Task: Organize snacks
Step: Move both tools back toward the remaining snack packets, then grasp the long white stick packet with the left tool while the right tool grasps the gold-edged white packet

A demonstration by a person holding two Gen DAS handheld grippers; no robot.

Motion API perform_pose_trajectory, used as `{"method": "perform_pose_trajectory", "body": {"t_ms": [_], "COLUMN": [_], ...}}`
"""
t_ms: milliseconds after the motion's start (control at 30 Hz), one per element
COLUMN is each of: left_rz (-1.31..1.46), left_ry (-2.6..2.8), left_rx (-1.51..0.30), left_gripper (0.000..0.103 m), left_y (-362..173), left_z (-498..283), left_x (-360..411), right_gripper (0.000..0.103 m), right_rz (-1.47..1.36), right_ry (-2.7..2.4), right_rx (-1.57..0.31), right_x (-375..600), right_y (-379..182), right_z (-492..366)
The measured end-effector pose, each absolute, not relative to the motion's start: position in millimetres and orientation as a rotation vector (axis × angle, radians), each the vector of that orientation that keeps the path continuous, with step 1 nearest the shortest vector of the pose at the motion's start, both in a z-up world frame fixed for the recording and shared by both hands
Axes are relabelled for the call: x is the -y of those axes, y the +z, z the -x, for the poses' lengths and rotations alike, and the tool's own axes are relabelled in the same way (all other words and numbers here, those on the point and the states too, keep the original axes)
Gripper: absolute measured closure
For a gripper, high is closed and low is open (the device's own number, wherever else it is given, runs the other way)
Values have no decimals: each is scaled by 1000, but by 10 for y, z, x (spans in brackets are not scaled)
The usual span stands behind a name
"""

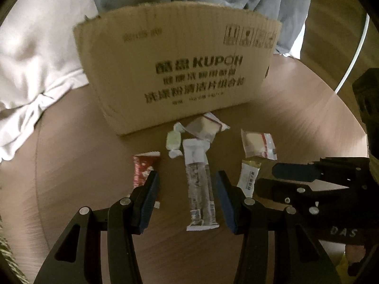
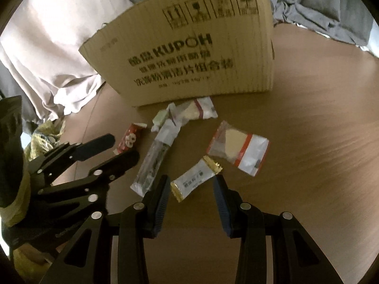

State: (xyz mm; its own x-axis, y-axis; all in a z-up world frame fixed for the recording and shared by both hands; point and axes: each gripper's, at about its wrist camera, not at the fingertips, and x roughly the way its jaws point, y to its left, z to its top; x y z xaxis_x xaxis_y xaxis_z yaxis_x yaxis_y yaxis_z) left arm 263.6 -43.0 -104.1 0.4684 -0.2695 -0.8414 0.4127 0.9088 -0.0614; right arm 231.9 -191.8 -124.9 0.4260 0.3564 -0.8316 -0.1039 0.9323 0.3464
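I'm working in what looks like a lived-in home room, not a lab or shop. A round wood-grain tabletop carries a reused cardboard shipping box printed KUPOH, with small wrapped snacks scattered before it. Behind the tabletop, soft pale fabric and grey cloth lie bunched like bedding or sofa covers.

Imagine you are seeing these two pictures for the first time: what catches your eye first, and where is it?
The big cardboard box printed KUPOH stands at the back of the round table. Before it lie scattered snacks, among them a long clear packet between the open left gripper fingers. The open right gripper frames a white gold-edged packet.
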Motion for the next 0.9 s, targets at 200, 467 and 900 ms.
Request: {"method": "perform_pose_trajectory", "body": {"t_ms": [200, 467, 900], "left_rz": [-147, -155, -106], "left_ry": [-442, -424, -408], "left_rx": [-1049, -1070, -1061], "left_gripper": [56, 67, 83], "left_y": [-1230, -1350, -1343], "left_z": [-2742, -2796, -2716], "left_x": [528, 614, 451], "right_gripper": [64, 64, 64], "right_rz": [-276, -290, -303], "right_ry": [274, 255, 275], "right_rx": [-1114, -1119, -1128], "right_x": [1950, 2001, 1921], "right_y": [-1303, -1321, -1349], "right_z": [-2335, -2363, -2405]}}
